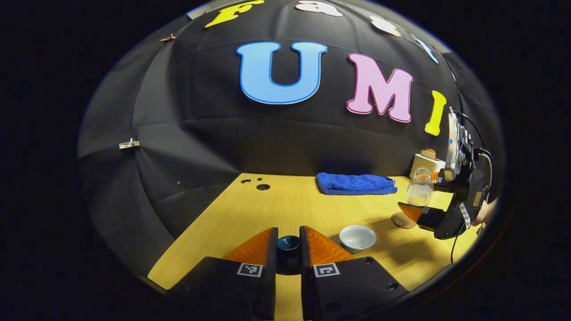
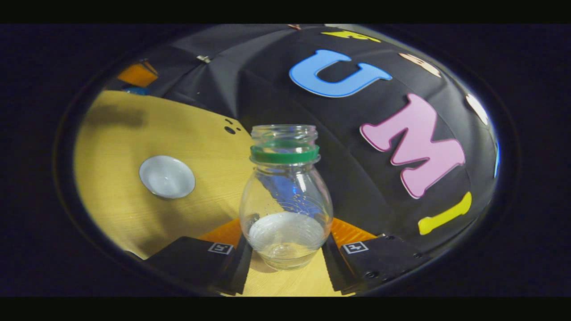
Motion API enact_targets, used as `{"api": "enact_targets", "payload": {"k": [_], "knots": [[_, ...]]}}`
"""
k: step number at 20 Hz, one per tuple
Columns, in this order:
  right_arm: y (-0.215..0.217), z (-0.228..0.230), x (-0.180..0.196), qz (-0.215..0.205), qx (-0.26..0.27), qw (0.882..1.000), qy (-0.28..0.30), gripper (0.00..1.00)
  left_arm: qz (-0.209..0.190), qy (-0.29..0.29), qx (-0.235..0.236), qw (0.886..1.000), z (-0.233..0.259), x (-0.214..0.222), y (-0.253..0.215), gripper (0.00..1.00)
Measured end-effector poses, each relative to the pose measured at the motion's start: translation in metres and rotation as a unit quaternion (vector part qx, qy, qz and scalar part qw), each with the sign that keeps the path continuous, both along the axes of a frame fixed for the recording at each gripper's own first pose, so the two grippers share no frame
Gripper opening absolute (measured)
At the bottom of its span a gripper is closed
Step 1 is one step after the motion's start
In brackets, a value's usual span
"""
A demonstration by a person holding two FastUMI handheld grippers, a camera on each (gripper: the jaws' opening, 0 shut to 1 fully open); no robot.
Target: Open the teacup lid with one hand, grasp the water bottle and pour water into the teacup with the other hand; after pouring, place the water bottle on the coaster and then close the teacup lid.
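My left gripper (image 1: 288, 230) is shut on the dark blue teacup lid (image 1: 288, 245), held just above the wooden table. The open white teacup (image 1: 357, 237) stands to its right, also seen in the right gripper view (image 2: 167, 176). My right gripper (image 2: 287, 234) is shut on the lower body of the clear water bottle (image 2: 285, 196), which has a green ring at its uncapped neck. From the left gripper view, that bottle (image 1: 419, 188) hangs in the right gripper (image 1: 427, 196) above the round brown coaster (image 1: 403, 220), right of the teacup.
A folded blue towel (image 1: 355, 183) lies at the back of the table (image 1: 267, 209). A white toaster (image 1: 426, 164) with bread stands at the back right. Small dark holes (image 1: 262, 187) mark the table's far left corner. A hand (image 1: 484, 213) holds the right gripper.
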State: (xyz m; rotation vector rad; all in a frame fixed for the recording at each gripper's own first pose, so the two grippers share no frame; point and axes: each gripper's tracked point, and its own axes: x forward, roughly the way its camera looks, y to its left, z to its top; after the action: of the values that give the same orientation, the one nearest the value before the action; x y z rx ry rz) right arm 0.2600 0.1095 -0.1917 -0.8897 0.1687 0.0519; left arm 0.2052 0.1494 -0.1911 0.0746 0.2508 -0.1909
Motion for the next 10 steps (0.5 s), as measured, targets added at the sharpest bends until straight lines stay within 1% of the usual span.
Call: {"api": "enact_targets", "payload": {"k": [2, 5, 6, 7, 10], "knots": [[0.004, -0.004, 0.008, 0.01, -0.033, 0.999, -0.004, 0.74, 0.005, 0.002, -0.003, 1.0, -0.003, -0.001, 0.008, 0.27], [0.009, -0.018, 0.019, 0.021, -0.067, 0.998, -0.003, 0.73, 0.009, 0.004, -0.005, 1.0, -0.008, 0.004, 0.016, 0.27], [0.01, -0.02, 0.022, 0.025, -0.081, 0.996, -0.005, 0.73, 0.009, 0.006, -0.006, 1.0, -0.01, 0.005, 0.019, 0.24], [0.013, -0.021, 0.024, 0.03, -0.095, 0.995, -0.007, 0.73, 0.008, 0.007, -0.006, 1.0, -0.011, 0.006, 0.019, 0.27], [0.016, -0.023, 0.026, 0.046, -0.136, 0.989, -0.017, 0.73, 0.005, 0.007, -0.006, 1.0, -0.01, 0.007, 0.021, 0.27]]}}
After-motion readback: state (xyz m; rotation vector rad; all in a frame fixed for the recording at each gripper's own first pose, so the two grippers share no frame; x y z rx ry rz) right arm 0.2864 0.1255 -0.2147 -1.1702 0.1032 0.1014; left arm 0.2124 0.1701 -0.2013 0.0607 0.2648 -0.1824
